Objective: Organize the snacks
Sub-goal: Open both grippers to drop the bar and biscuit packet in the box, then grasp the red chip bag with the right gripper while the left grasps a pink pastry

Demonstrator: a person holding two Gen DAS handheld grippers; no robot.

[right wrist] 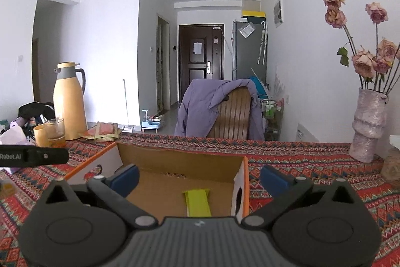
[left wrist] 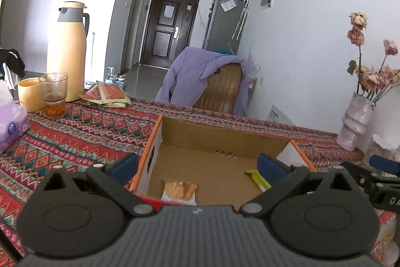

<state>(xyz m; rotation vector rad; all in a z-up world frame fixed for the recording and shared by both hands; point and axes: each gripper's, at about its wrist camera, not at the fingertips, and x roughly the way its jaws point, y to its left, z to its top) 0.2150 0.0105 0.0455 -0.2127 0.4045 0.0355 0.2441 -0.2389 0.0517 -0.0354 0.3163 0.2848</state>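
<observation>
Both claws hang spread wide and empty; the left claw [left wrist: 197,167] straddles the cardboard box's [left wrist: 220,131] left wall, the right claw [right wrist: 198,178] its right wall; inside lie a tan snack [left wrist: 178,189] and a green snack [right wrist: 197,202], floor mostly bare.

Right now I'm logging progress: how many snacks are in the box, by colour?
Green packet: 1
Orange-and-white packet: 1
Total in the box: 2
Both grippers, left and right, are open and hold nothing.
</observation>
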